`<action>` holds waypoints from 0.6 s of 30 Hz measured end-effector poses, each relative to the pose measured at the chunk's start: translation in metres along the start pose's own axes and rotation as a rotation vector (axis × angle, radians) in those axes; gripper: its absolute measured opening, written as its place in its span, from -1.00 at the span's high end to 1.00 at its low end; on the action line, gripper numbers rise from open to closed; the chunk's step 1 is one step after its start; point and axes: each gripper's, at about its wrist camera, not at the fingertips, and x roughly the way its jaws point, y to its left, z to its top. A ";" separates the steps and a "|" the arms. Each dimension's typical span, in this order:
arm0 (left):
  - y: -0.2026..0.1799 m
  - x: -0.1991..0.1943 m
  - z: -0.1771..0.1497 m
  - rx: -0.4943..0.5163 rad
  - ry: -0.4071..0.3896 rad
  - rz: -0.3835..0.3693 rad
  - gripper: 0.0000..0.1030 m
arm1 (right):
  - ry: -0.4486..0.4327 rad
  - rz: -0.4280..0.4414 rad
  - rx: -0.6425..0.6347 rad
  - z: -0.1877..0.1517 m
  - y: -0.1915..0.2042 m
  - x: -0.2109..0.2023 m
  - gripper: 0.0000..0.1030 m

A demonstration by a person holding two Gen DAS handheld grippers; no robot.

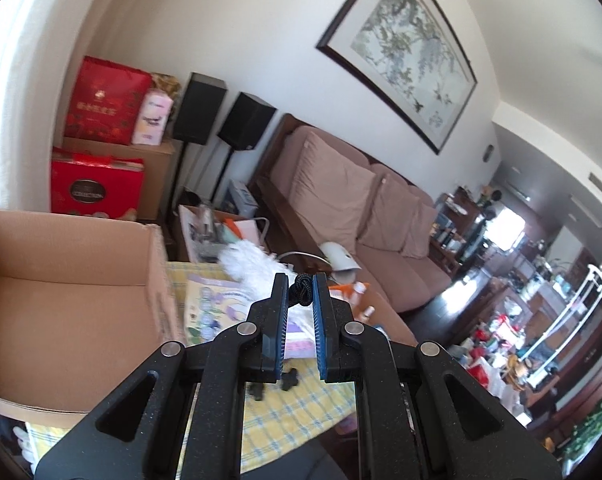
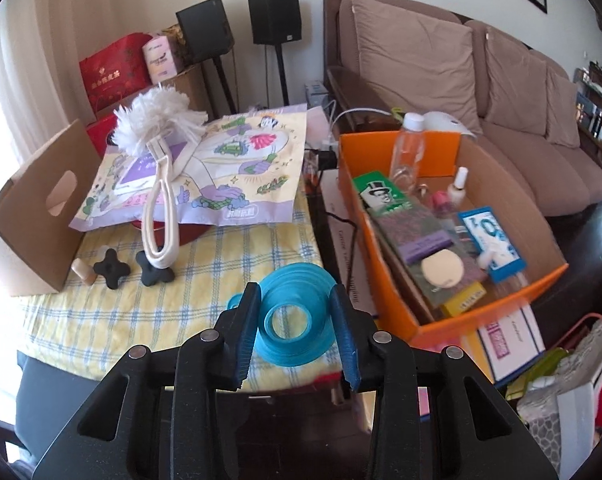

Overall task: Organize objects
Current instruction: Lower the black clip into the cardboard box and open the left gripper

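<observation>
My left gripper (image 1: 301, 294) is shut on a black braided cord (image 1: 301, 289), held up in the air beside an open brown cardboard box (image 1: 81, 308). My right gripper (image 2: 295, 312) is shut on a blue collapsible funnel (image 2: 295, 312), held just above the front edge of the yellow checked tablecloth (image 2: 141, 316). On the cloth lie two black cross-shaped knobs (image 2: 111, 269), a small wooden peg (image 2: 83, 272), a white fluffy duster (image 2: 157, 120) with a looped handle, and a colourful printed bag (image 2: 237, 168).
An orange box (image 2: 497, 312) at the right holds bottles, booklets and small packs. The brown cardboard box (image 2: 33, 216) stands at the table's left. A brown sofa (image 2: 501, 92), two black speakers (image 2: 275, 16) and red gift bags (image 2: 113, 68) stand behind.
</observation>
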 end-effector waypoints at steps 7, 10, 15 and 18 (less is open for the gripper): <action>0.035 -0.003 0.004 -0.038 -0.011 0.113 0.79 | -0.053 0.017 -0.020 0.012 0.013 -0.032 0.36; 0.052 0.002 0.002 -0.055 0.000 0.160 0.79 | -0.067 0.048 -0.034 0.017 0.024 -0.042 0.36; 0.082 0.016 -0.007 -0.088 0.055 0.232 0.79 | -0.085 0.084 -0.093 0.028 0.048 -0.054 0.38; 0.094 0.027 -0.016 -0.106 0.090 0.267 0.79 | -0.091 0.102 -0.143 0.034 0.066 -0.059 0.38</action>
